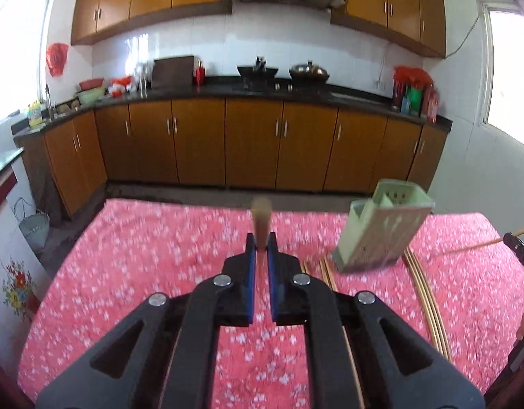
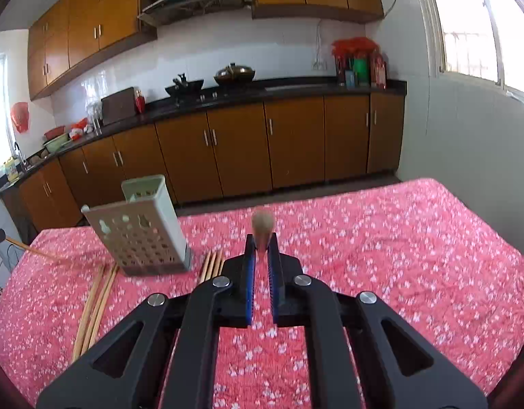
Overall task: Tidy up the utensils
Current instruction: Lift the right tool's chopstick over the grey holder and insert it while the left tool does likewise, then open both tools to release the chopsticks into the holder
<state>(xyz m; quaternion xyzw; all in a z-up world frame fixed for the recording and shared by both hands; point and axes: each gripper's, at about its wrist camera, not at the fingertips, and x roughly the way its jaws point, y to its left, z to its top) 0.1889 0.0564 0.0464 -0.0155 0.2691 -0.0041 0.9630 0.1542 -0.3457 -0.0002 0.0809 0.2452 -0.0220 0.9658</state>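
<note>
A pale green perforated utensil holder (image 1: pixel 381 231) stands on the pink flowered tablecloth (image 1: pixel 142 255), to the right of my left gripper (image 1: pixel 261 243). That gripper is shut on a wooden chopstick (image 1: pixel 261 218) that points up out of its tips. In the right wrist view the holder (image 2: pixel 139 228) stands to the left of my right gripper (image 2: pixel 262 243), which is shut on another wooden chopstick (image 2: pixel 262 226). Several loose chopsticks (image 2: pixel 95 300) lie on the cloth beside the holder, and more (image 2: pixel 212 266) lie just right of its base.
The table's far edge (image 1: pixel 228 202) faces a floor strip and wooden kitchen cabinets (image 1: pixel 228 143). Chopsticks (image 1: pixel 429 300) lie along the cloth at the right in the left wrist view. The other gripper's chopstick (image 1: pixel 483 243) shows at the right edge.
</note>
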